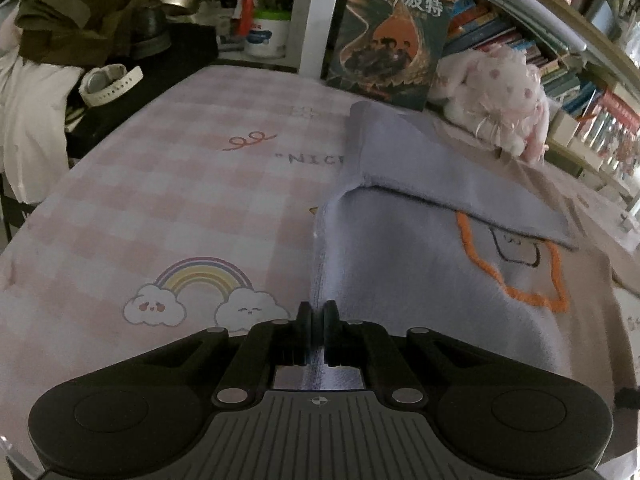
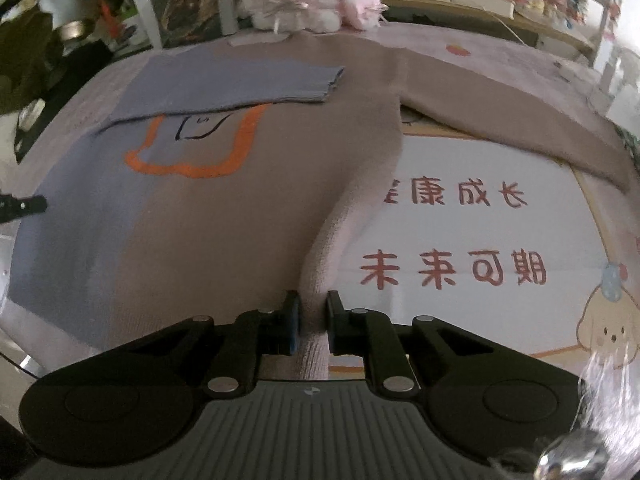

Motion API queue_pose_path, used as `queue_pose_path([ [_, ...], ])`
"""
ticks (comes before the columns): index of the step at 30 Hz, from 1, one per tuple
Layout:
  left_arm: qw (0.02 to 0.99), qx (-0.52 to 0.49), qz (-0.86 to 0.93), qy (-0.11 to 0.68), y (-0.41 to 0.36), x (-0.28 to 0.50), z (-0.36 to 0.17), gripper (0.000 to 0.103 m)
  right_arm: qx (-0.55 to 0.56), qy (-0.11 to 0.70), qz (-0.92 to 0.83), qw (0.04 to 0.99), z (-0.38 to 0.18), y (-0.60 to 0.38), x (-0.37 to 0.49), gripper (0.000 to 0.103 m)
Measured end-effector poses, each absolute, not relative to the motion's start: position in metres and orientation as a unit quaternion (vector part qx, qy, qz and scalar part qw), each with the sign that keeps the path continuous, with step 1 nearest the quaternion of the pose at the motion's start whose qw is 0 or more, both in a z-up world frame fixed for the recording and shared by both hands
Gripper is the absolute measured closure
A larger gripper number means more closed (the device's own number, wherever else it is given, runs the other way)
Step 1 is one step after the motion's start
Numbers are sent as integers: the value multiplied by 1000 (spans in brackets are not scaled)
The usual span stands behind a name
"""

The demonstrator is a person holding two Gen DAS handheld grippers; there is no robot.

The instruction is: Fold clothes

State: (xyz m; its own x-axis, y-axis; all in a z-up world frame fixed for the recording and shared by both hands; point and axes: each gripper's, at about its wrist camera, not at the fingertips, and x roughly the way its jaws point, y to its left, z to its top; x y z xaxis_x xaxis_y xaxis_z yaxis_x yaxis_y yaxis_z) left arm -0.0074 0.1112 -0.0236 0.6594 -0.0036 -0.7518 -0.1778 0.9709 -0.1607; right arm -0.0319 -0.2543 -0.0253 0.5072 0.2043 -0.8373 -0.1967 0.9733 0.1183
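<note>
A two-tone sweater, lavender on one half (image 1: 420, 280) and tan on the other (image 2: 248, 216), lies flat on the table with an orange outline print (image 2: 192, 168). Its lavender sleeve (image 2: 224, 84) is folded across the chest. The tan sleeve (image 2: 500, 120) stretches out to the right. My left gripper (image 1: 319, 316) is shut on the sweater's lavender bottom edge. My right gripper (image 2: 313, 312) is shut on the tan bottom edge, which bunches up between its fingers.
A pink checked mat (image 1: 180, 200) with a rainbow print covers the table. A plush toy (image 1: 500, 96) and a book (image 1: 392, 36) stand at the back by bookshelves (image 1: 580, 80). A watch (image 1: 108, 84) and dark clothes (image 1: 72, 12) lie at far left.
</note>
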Motion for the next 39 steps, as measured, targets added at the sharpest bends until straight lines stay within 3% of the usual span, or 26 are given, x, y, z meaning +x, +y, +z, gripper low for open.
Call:
queue_pose_path([
  [15, 915, -89, 54, 391, 109, -20, -8, 93, 11, 482, 93, 871, -25, -253, -33, 89],
  [18, 921, -76, 59, 379, 104, -28, 4, 80, 18, 467, 78, 881, -19, -255, -37, 80],
  [20, 924, -68, 57, 372, 99, -35, 9, 65, 24, 452, 70, 889, -12, -257, -42, 69],
  [23, 928, -64, 52, 364, 92, -44, 14, 50, 29, 431, 58, 900, -3, -257, -50, 58],
  [28, 929, -68, 36, 361, 78, -59, 11, 39, 15, 408, 37, 912, 6, -248, -65, 40],
  [36, 922, -51, -11, 384, 58, -74, -1, 38, 22, 410, 2, 912, 5, -245, -91, 36],
  [39, 922, -46, -23, 383, 53, -74, -3, 30, 22, 414, -10, 910, 4, -247, -99, 35],
])
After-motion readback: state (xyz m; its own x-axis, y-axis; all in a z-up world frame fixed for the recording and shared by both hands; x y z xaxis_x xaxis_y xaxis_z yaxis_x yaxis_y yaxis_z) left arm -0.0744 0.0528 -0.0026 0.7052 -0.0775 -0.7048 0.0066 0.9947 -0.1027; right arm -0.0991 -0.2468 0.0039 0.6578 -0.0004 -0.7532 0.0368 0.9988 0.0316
